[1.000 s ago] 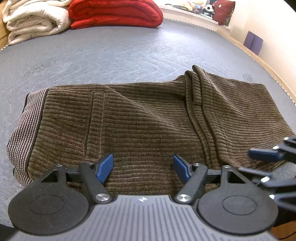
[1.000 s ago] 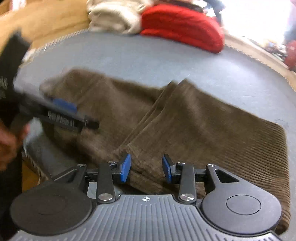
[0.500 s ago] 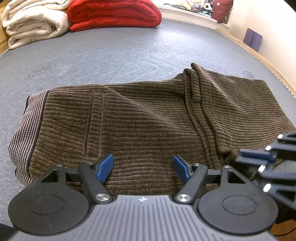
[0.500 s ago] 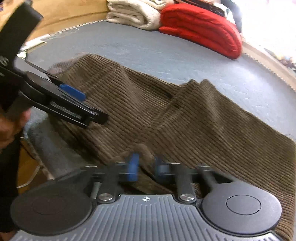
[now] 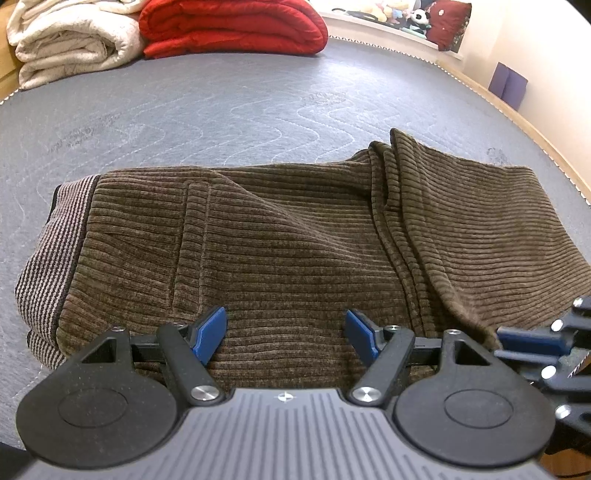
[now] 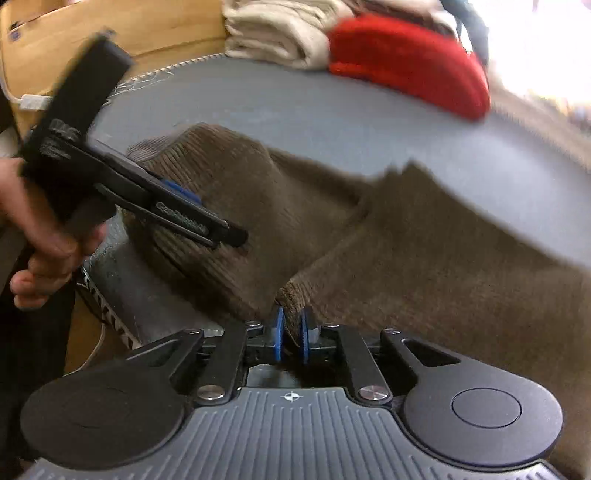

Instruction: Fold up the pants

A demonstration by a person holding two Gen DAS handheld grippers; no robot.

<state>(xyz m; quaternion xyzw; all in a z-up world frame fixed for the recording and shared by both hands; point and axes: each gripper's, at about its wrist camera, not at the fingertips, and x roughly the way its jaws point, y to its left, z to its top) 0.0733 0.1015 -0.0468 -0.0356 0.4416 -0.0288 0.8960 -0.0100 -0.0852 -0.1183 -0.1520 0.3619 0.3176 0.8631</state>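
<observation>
Brown corduroy pants point(image 5: 295, 240) lie folded lengthwise across the grey mattress point(image 5: 221, 110), striped waistband point(image 5: 55, 240) at the left. My left gripper point(image 5: 284, 332) hovers open over the near edge of the seat area, nothing between its blue pads. In the right wrist view the left gripper point(image 6: 229, 230) reaches in from the left, held by a hand point(image 6: 40, 236). My right gripper point(image 6: 291, 334) pinches a bunched fold of the pants point(image 6: 406, 240) at the near hem; its jaws are opening slightly, and the fabric is still pressed between the pads.
A red blanket point(image 5: 232, 26) and a cream blanket point(image 5: 74, 40) are stacked at the far end of the mattress. A wooden bed frame point(image 6: 110, 33) runs along the left. The mattress's near edge point(image 6: 122, 295) drops off just below the grippers.
My right gripper closed onto a fold of the pants' near edge and the cloth bunched up there. The left gripper stayed open and still.
</observation>
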